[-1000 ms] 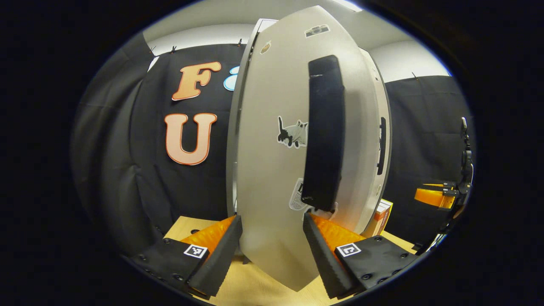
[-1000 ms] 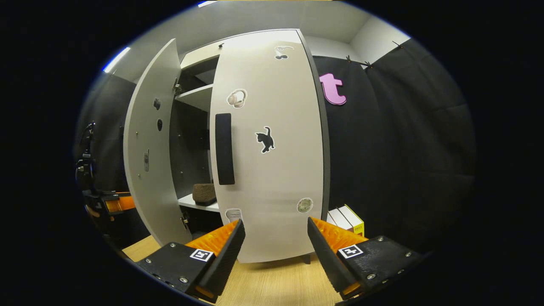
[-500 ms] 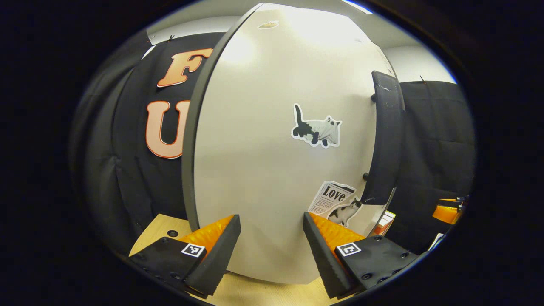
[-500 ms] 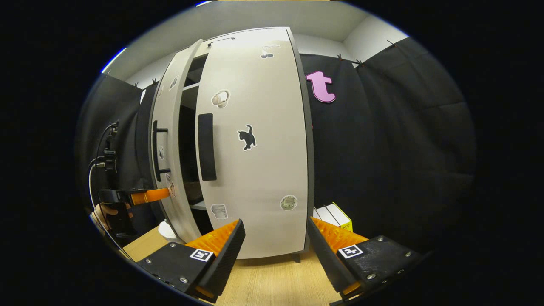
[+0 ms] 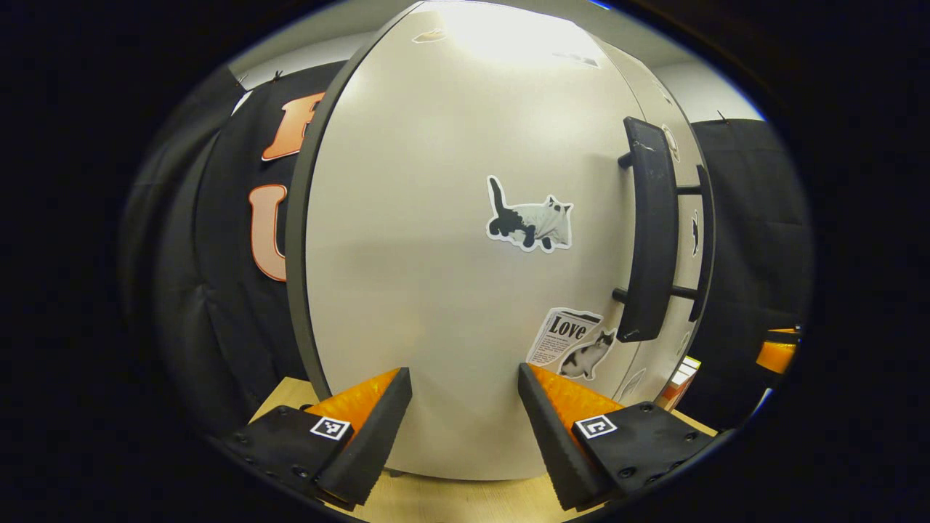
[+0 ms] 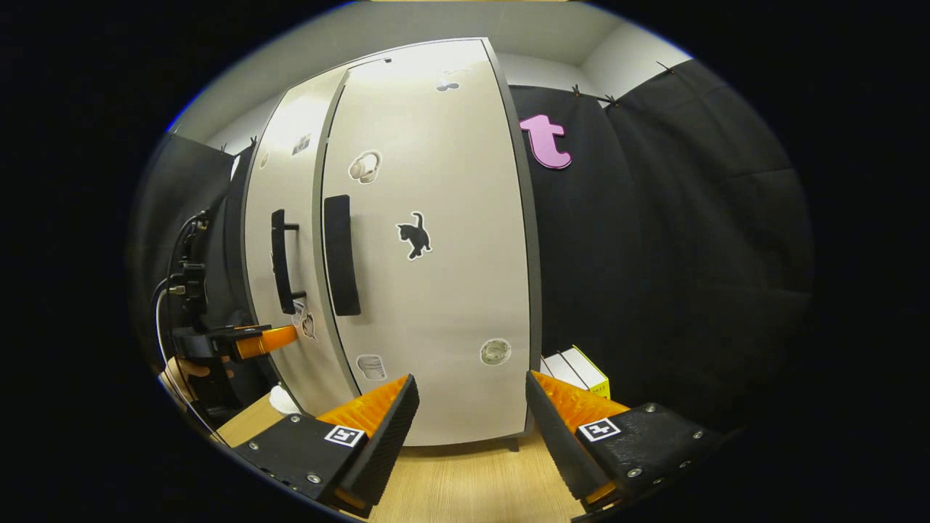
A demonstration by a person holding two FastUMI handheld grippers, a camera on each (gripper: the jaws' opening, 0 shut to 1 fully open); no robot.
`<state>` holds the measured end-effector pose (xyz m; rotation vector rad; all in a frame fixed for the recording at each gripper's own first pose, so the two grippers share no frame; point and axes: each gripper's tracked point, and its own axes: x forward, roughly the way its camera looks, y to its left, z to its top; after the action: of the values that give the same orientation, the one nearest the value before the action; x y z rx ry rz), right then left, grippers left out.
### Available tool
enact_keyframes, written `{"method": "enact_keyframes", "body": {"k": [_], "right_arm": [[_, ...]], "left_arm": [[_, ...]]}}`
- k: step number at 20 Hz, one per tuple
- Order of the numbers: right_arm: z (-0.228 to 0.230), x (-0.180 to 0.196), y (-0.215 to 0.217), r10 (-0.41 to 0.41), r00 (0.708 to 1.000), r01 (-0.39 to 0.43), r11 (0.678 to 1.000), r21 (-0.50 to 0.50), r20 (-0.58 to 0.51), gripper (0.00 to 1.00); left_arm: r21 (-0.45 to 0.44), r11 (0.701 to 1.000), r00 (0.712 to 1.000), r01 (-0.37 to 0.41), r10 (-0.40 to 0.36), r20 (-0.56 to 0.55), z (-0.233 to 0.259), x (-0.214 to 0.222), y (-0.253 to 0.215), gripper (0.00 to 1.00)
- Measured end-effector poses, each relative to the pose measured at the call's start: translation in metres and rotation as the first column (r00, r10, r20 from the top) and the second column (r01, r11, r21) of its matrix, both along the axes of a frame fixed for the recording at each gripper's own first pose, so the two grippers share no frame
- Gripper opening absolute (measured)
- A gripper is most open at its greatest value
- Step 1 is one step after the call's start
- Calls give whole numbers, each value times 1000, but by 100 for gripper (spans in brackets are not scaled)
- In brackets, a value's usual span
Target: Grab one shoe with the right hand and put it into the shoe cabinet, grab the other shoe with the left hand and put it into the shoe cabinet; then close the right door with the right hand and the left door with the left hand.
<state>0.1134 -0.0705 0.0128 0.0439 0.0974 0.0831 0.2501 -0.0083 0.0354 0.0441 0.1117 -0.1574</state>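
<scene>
While the left door [image 5: 450, 240] stood nearly flush beside the shut right door [image 6: 436, 247], the left gripper [image 5: 465, 421] was wide open, holding nothing; a flat, square push should seat it. The right gripper [image 6: 472, 428] likewise gaped empty; shoes unseen, presumably inside the shoe cabinet [image 6: 392, 80].

My left hand-held gripper [image 5: 465, 407] carries two wedge-shaped fingers with ribbed inner faces, each on a flat plate studded with small screws and bearing a square black-and-white marker. My right hand-held gripper [image 6: 472, 418] is built the same — marker squares, screws, ribbed wedges. Beyond it, black cables [image 6: 182, 254] loop above my left one.
</scene>
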Motion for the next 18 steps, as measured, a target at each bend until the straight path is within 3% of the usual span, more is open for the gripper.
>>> {"method": "enact_keyframes", "body": {"k": [6,12,18], "right_arm": [[21,10,-2,-3,1000,3,1000,-11,-3,92],[75,-2,-10,-29,998,31,999,-41,46,92],[137,-24,-16,-56,991,56,998,0,125,92]], "left_arm": [[17,998,998,-55,54,24,40,-14,10,97],[-1,997,989,-83,82,122,129,-68,27,96],[-20,993,972,-115,117,206,207,-128,60,94]]}}
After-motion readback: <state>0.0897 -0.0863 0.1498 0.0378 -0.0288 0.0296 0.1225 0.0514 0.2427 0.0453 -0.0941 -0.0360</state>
